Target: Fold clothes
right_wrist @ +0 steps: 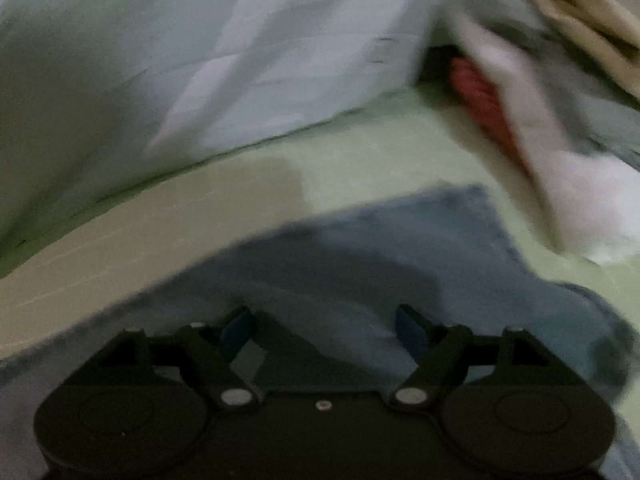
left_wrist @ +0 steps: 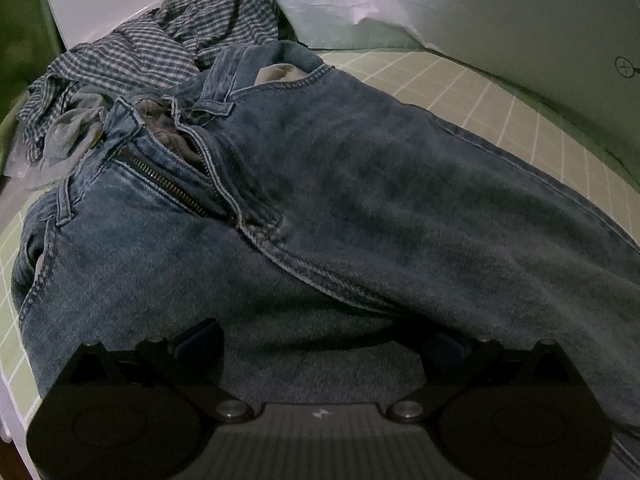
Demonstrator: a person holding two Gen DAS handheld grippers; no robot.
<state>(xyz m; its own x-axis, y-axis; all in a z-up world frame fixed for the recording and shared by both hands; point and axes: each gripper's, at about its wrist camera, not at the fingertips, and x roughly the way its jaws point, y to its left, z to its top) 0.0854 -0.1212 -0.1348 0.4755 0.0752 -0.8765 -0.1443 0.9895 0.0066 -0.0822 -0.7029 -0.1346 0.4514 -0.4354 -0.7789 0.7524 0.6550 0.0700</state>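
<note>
Blue jeans (left_wrist: 360, 200) lie spread on a green gridded mat (left_wrist: 460, 84), fly unzipped, with the waistband at the upper left. My left gripper (left_wrist: 322, 342) stands open low over the denim below the crotch seam, its blue pads (left_wrist: 200, 340) wide apart and not pinching the cloth. The right wrist view is blurred. In it the end of a jeans leg (right_wrist: 380, 256) lies flat on the mat (right_wrist: 360, 152). My right gripper (right_wrist: 324, 328) is open just above that leg, with denim beneath its spread fingers (right_wrist: 412, 328) but nothing clamped.
A crumpled blue plaid shirt (left_wrist: 140, 48) lies beyond the waistband. White panels (left_wrist: 520, 20) wall the mat at the back. A pile of pale cloth (right_wrist: 580, 200), with something red (right_wrist: 480, 92) and beige fabric (right_wrist: 580, 12), sits at the right. A pale sheet (right_wrist: 200, 60) rises behind.
</note>
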